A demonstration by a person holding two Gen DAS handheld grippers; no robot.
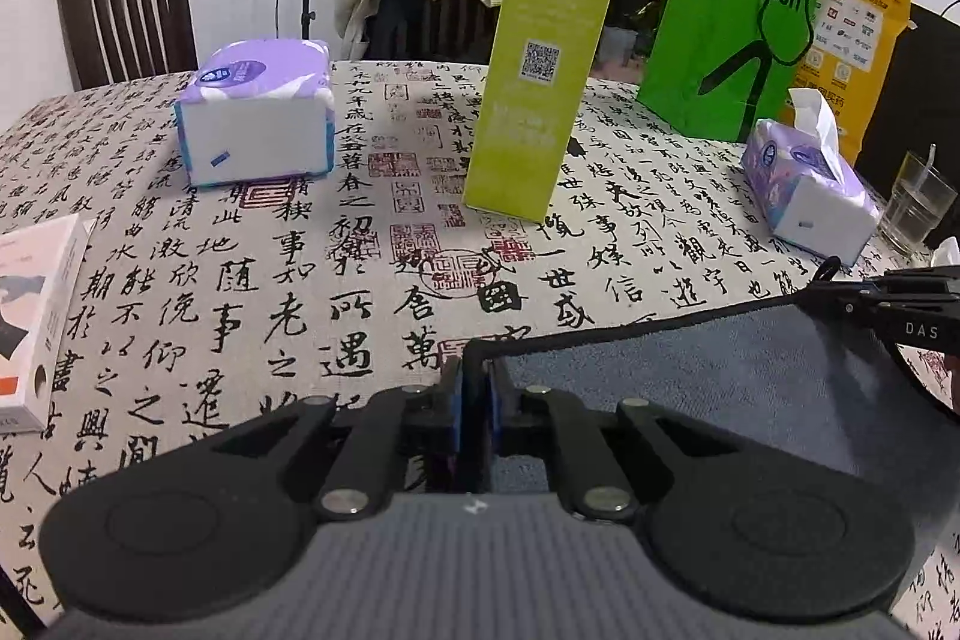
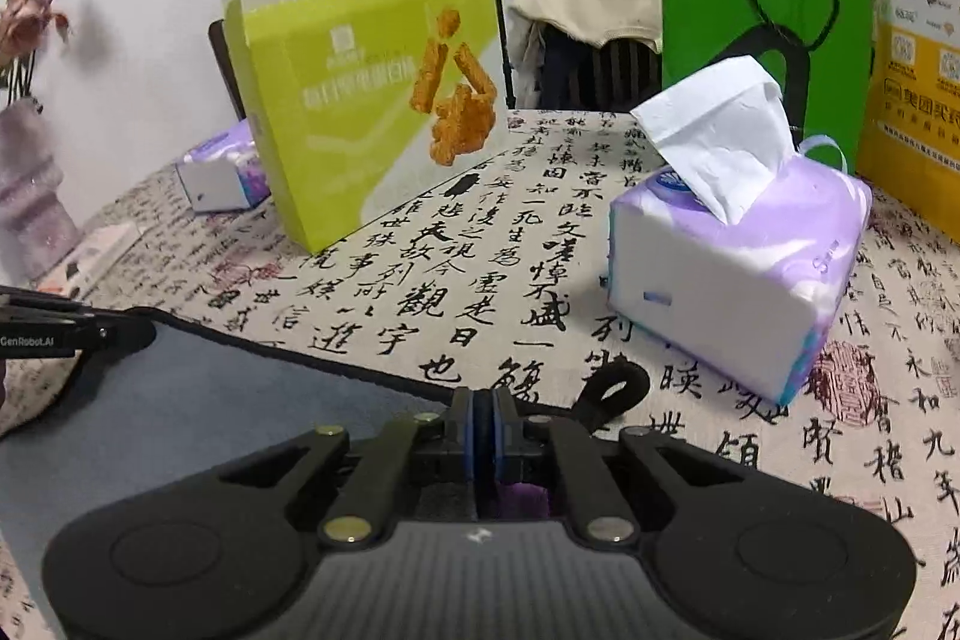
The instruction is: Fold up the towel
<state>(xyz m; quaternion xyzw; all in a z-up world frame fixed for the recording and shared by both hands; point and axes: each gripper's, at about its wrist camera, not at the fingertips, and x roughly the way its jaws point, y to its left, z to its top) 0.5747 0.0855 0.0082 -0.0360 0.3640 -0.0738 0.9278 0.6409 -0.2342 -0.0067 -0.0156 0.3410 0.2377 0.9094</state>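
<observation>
Item: grey towel [image 1: 690, 376], black-edged, lying on the calligraphy tablecloth [image 1: 288, 268]. I have my left gripper [image 1: 477, 388] pinched tight on its far-left corner and my right gripper [image 2: 485, 415] pinched on its far-right corner. Beyond the towel: yellow-green snack box [image 1: 540, 58], green paper bag [image 1: 726, 22], open tissue pack [image 2: 738, 250].

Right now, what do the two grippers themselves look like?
Both match: the left gripper and right gripper are matte black, with round disc housings, silver pivot bolts on the linkage bars, a ribbed grey centre panel, and blue pads on the fingers. White lettering shows on their sides: "DAS" on one, "GenRobot.AI" on the other. No cables or sleeves visible.
</observation>
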